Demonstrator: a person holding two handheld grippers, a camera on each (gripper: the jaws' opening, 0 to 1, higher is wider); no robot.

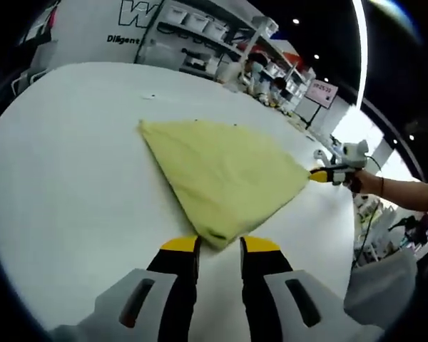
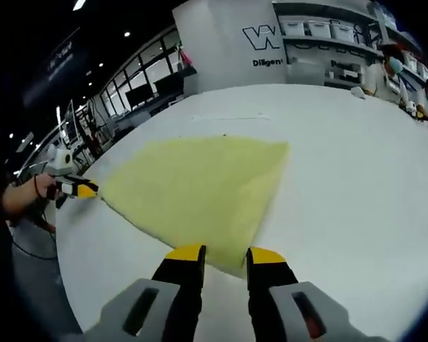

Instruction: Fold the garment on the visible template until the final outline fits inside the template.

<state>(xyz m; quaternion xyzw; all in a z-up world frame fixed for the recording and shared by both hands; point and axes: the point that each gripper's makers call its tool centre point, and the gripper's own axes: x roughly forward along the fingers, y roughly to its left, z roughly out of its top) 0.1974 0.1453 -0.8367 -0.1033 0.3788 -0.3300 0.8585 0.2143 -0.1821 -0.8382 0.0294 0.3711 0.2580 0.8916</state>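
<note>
A pale yellow garment [image 1: 221, 174] lies flat on the white table [image 1: 71, 178], folded into a rough triangle. In the left gripper view my left gripper [image 1: 220, 244] is open, with the garment's near corner lying just between its yellow-tipped jaws. The right gripper [image 1: 319, 175], held by a hand, touches the garment's far right corner. In the right gripper view the garment [image 2: 200, 189] spreads ahead, and my right gripper [image 2: 226, 254] is open with a corner of the cloth between its tips. The left gripper [image 2: 85, 189] sits at the cloth's left point.
A faint line [image 2: 232, 117] and a small dark mark [image 2: 222, 134] show on the table beyond the garment. A white pillar with lettering [image 2: 260, 43] and shelves of boxes [image 2: 328, 43] stand behind. The table edge [image 2: 64, 249] runs close on the left.
</note>
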